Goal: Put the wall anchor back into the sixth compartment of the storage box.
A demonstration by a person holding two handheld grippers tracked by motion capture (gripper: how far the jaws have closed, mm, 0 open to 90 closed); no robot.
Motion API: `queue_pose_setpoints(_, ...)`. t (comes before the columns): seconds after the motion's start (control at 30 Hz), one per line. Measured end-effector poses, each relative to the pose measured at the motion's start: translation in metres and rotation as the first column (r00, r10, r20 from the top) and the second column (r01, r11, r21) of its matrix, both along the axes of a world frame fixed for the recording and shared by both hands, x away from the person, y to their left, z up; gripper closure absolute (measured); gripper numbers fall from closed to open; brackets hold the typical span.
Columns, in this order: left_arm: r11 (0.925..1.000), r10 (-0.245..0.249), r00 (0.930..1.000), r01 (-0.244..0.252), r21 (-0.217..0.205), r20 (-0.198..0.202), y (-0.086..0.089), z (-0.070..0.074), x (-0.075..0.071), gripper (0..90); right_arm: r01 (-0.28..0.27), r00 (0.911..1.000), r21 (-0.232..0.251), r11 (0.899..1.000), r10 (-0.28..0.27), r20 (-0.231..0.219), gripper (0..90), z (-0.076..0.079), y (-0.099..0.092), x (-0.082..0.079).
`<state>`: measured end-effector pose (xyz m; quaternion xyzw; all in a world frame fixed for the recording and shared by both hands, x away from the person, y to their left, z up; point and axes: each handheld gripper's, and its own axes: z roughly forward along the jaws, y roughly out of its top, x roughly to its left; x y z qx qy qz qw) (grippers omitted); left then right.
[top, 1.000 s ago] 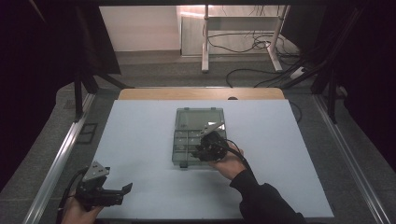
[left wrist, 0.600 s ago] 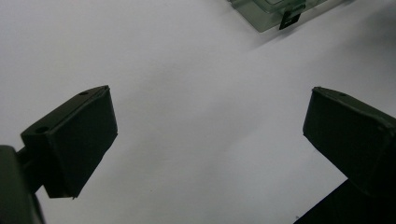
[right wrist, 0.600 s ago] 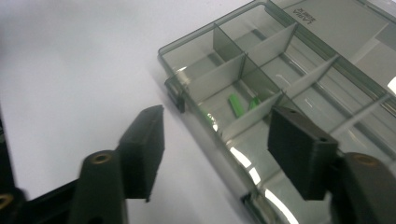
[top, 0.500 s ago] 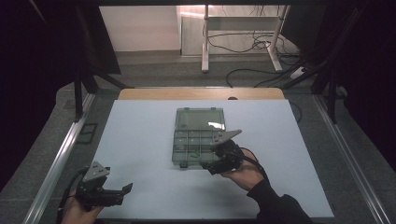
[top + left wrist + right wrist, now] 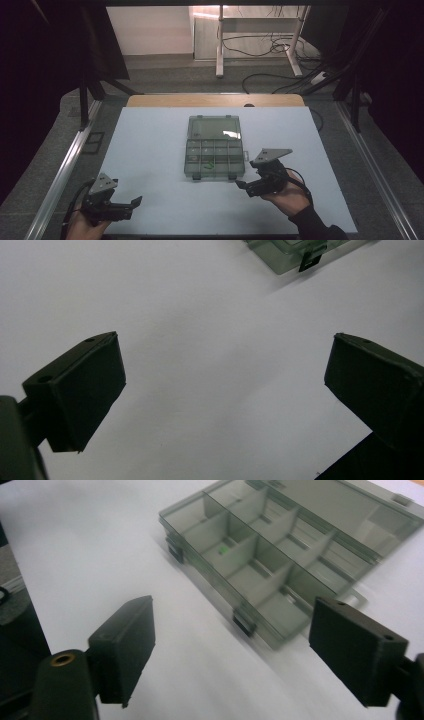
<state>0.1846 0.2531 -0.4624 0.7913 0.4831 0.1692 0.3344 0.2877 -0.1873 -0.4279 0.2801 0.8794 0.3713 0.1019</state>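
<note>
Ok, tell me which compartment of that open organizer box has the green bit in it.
In the organizer box, the green piece lies in a front-row compartment, second from the left as the high view shows it. The other compartments look empty.

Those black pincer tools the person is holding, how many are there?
2. The left gripper sits at the near left corner of the white table; the right gripper hovers just right of the open compartment box. Both are open and empty.

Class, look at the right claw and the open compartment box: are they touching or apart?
Apart. The high view shows bare white table between the right claw and the box; the right gripper view shows its jaws open with nothing between them.
</note>
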Motion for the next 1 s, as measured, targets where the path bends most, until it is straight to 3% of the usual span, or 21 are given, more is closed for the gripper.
queue_pose_setpoints(0.33, 1.0, 0.001, 1.0, -0.001, 0.001, 0.0, 0.0, 0.0, 0.0, 3.5, 0.092, 0.9952, 0.007, 0.996, -0.092, 0.034, 5.3, 0.001, -0.038, -0.021)
queue_pose_setpoints(0.63, 1.0, 0.002, 1.0, -0.002, 0.002, 0.001, 0.0, 0.0, 0.0, 3.8, 0.25, 0.9667, 0.038, 0.967, -0.252, 0.046, 0.0, -0.003, -0.086, -0.034)
queue_pose_setpoints(0.8, 1.0, 0.003, 1.0, -0.003, -0.008, 0.001, 0.001, 0.0, 0.0, 3.8, 0.289, 0.956, 0.05, 0.956, -0.291, 0.037, 0.0, -0.007, -0.104, -0.043)
queue_pose_setpoints(1.0, 1.0, 0.002, 1.0, -0.002, -0.008, 0.003, 0.0, 0.0, 0.0, 3.9, 0.314, 0.9492, 0.019, 0.949, -0.315, 0.013, 0.0, -0.016, -0.118, -0.048)
